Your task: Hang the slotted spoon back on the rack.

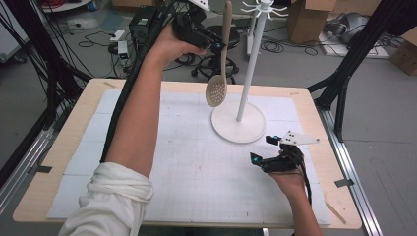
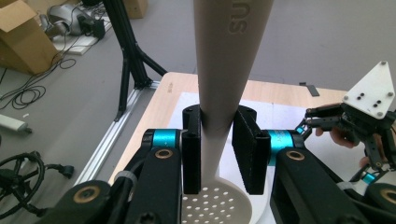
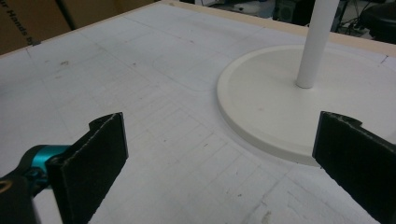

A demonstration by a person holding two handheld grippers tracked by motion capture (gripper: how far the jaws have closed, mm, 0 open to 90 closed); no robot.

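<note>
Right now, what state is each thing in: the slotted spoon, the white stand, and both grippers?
Slotted spoon: held in the air, handle up, perforated bowl down, clear of the table.
White stand: upright on its round base, hooks at the top bare.
Left gripper: shut on the spoon's handle.
Right gripper: open, nothing between its jaws, low over the mat beside the stand's base.
Table: covered by a white gridded mat.
</note>
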